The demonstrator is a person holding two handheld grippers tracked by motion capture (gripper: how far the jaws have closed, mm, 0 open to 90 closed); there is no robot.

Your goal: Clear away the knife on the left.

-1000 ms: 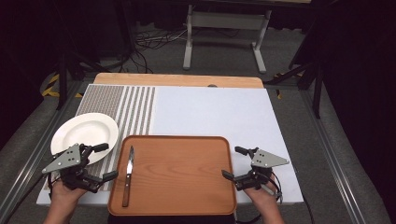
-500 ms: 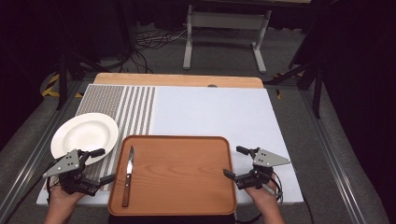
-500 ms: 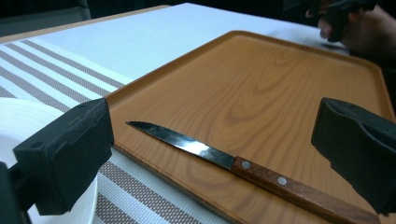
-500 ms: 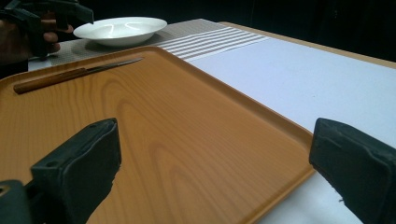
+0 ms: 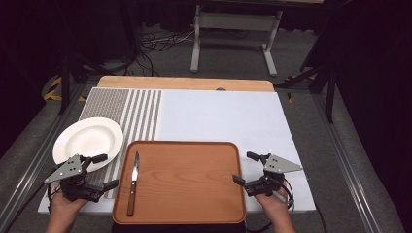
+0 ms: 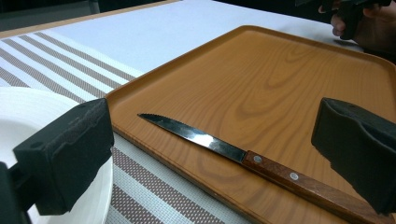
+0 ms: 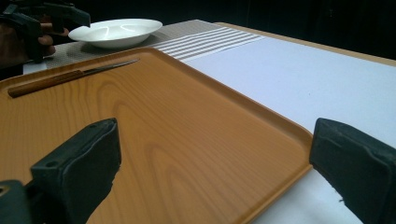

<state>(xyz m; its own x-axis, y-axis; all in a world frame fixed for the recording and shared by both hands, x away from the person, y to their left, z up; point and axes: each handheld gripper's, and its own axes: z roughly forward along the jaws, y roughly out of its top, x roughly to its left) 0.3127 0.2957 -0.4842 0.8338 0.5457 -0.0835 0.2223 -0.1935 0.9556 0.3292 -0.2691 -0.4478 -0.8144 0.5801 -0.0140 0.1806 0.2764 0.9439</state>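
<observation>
Item: steak knife, serrated steel blade, riveted brown wooden handle [image 5: 132, 183], lay flat along the left side of a rectangular orange-brown wood-grain tray [image 5: 194, 174], long axis running away from the person, handle at the near end, tip pointing far

Left gripper [image 5: 99, 171]: jaws wide apart, holding nothing, stood just beside the tray's left edge, between the tray and a round white shallow plate [image 5: 87, 141]; the knife lay directly to its right, close by. In the left gripper view the knife [image 6: 243, 156] crossed between the two black foam pads [image 6: 70, 149]

Right gripper [image 5: 246, 168]: jaws likewise apart, empty, at the tray's right edge, well apart from the knife; judged the farther hand

Ground: white table mat with a brown-striped woven section [image 5: 136, 111], matt

Judgement: a sideways reach by the left gripper suits the handle
</observation>
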